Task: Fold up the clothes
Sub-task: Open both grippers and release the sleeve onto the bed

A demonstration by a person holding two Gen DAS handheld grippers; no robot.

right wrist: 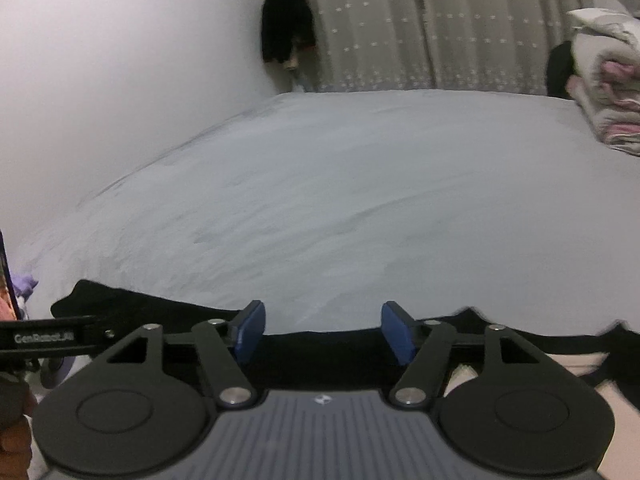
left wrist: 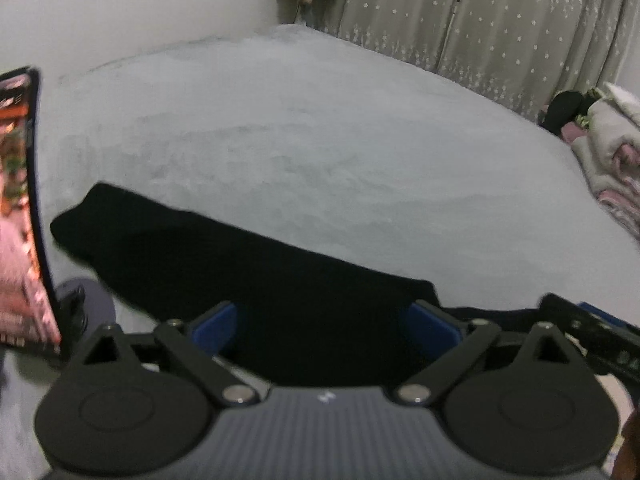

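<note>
My left gripper [left wrist: 324, 326] sits at the bottom of its frame with its blue pads [left wrist: 214, 326] spread wide; nothing is pinched between them. Behind and between the fingers lies the black garment [left wrist: 224, 264], a dark, flat shape running from the left middle of the frame down to the lower right, resting on the pale grey bed sheet [left wrist: 320, 140]. The tip of my right gripper pokes in at the lower right edge.

In the right wrist view my right gripper [right wrist: 323, 332] also stands open, its blue pads [right wrist: 250, 332] apart and gripping nothing. The garment [right wrist: 132, 304] stretches as a low black band across the bottom of that frame, just past the fingertips, on the sheet [right wrist: 340, 180]. A curtain [right wrist: 460, 24] with small white stars fills the upper right, and a pile of folded bedding [right wrist: 604, 92] sits at the right edge.
</note>
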